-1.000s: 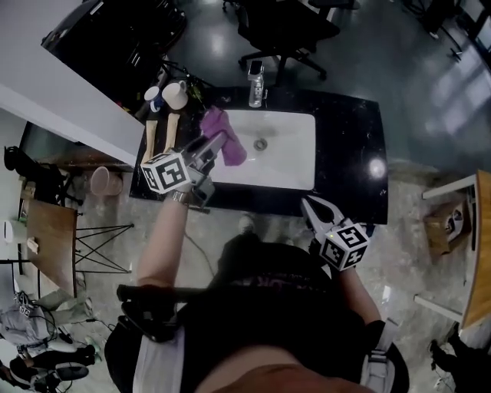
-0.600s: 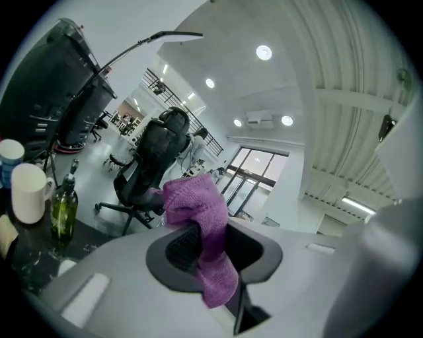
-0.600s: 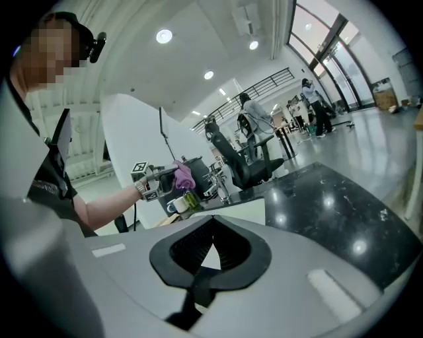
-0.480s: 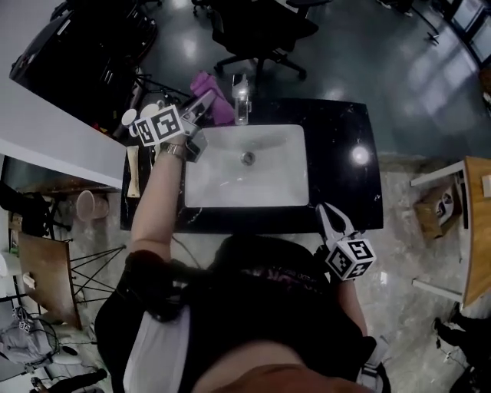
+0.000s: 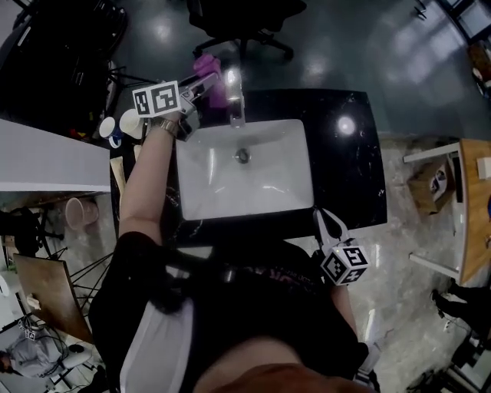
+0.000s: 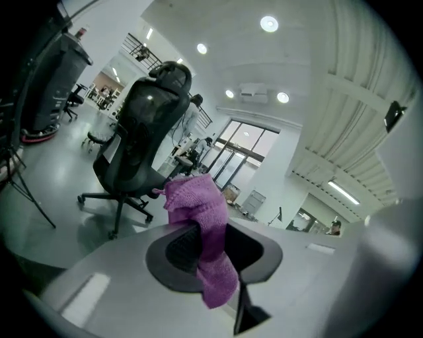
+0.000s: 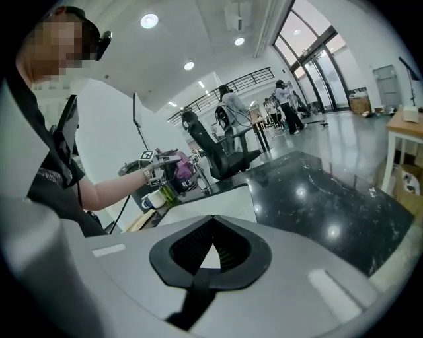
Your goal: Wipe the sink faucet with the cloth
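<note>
**Now the cloth (image 6: 198, 204) is at the faucet (image 5: 237, 107)**

Purple cloth is clamped in the left gripper (image 5: 201, 84) and hangs past its tips, probably to leave loose fabric for rubbing the faucet just beside them. The right gripper (image 5: 327, 223), closed and empty, hangs off the near edge of the sink (image 5: 261, 188), clear of the work.

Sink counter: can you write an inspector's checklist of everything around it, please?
Surface: black counter with a white sink set in it.
Job's things: purple cloth pinched in the left gripper; faucet at the sink's far edge, beside the cloth.
Clutter: two cups at the counter's left end.
Grippers: left gripper shut on the cloth; right gripper shut, empty, by the counter's near edge.
Cables: nothing seen.
Surroundings: office chair beyond the counter, shiny floor, wooden table at the right.
</note>
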